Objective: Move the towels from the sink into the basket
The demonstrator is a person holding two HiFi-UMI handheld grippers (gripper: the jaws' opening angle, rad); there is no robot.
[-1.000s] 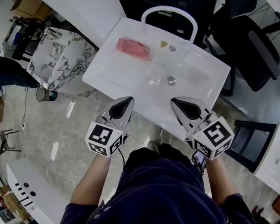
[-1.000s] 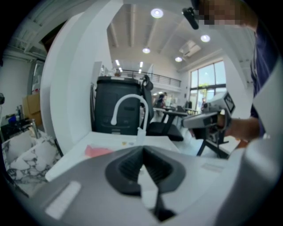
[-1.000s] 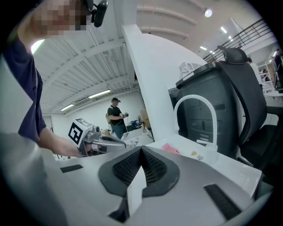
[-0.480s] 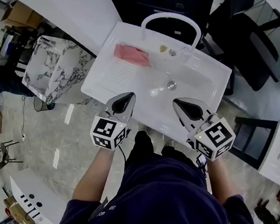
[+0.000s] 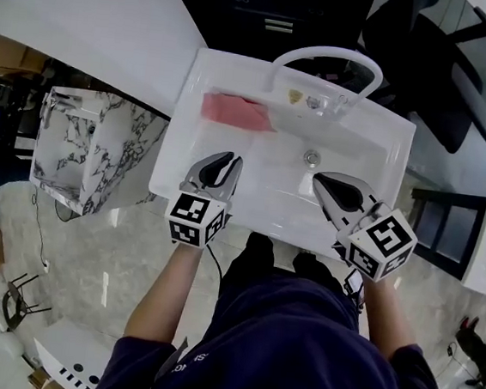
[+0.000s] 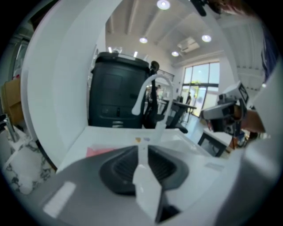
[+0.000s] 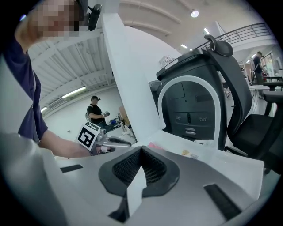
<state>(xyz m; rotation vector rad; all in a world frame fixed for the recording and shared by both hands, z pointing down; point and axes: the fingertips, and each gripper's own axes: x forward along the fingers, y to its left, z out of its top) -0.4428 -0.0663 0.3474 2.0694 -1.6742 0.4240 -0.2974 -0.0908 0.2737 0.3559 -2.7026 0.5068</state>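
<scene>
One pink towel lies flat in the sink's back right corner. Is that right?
Not quite. One pink towel does lie flat in the sink, but in its back left corner, not the right. The head view shows it.

Bright, even indoor light from ceiling spots [image 6: 163, 4] and a glaring window [image 6: 200, 84] beyond the sink [image 5: 177, 131], whose white surface nearly washes out; shadows faint; both gripper views fisheye-bent, dark-cornered, blurred in the near foreground, head view sharp.
</scene>
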